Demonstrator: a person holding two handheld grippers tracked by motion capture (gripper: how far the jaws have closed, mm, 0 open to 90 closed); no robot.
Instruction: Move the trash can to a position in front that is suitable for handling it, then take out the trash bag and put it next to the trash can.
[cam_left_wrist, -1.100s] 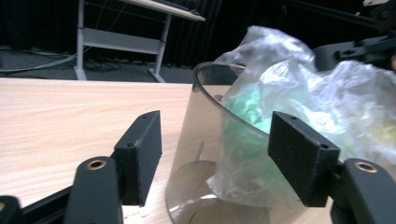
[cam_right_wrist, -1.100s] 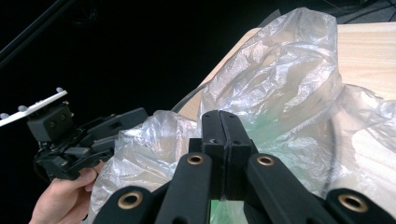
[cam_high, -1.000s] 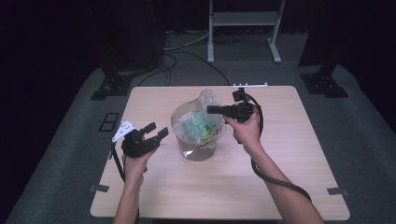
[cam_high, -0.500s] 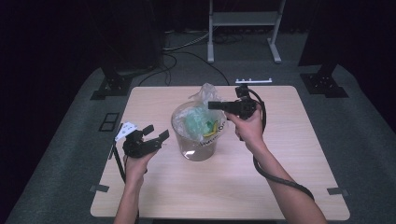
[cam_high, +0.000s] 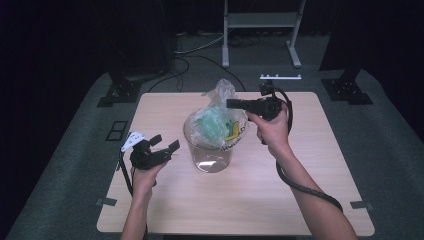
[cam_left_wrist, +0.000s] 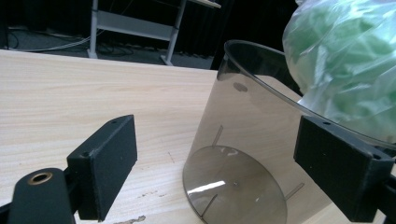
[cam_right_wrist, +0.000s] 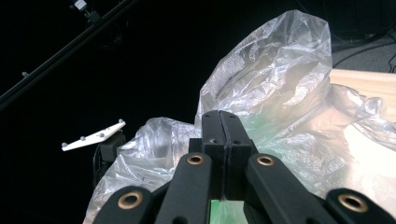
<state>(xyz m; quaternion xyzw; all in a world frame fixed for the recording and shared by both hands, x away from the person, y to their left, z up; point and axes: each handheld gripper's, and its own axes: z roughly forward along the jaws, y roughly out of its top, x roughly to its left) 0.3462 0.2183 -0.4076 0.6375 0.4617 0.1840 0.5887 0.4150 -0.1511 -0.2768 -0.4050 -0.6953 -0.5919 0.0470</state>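
A clear smoky plastic tub (cam_high: 207, 152) stands in the middle of the wooden table (cam_high: 300, 200). A thin plastic bag (cam_high: 216, 125) with green stuff inside sits in its mouth and bulges above the rim. My right gripper (cam_high: 235, 104) is level above the tub, shut on the bag's film (cam_right_wrist: 275, 88) near its top. To the left of the tub, my left gripper (cam_high: 166, 144) points at its wall; its jaws have just been opening and stand wide, touching nothing. The tub (cam_left_wrist: 233, 158) and the green bag (cam_left_wrist: 345, 60) lie just ahead of its pads (cam_left_wrist: 105, 165).
A metal stand (cam_high: 262, 20), cables and black stand feet (cam_high: 117, 92) are on the dark floor beyond the table's far edge. A white strip (cam_high: 280, 76) lies just behind the table. Bare tabletop runs along the front and right.
My right gripper has risen a little with the bag's top, stretching the bag upward out of the tub. The left gripper's jaws have spread wider while the hand stayed put.
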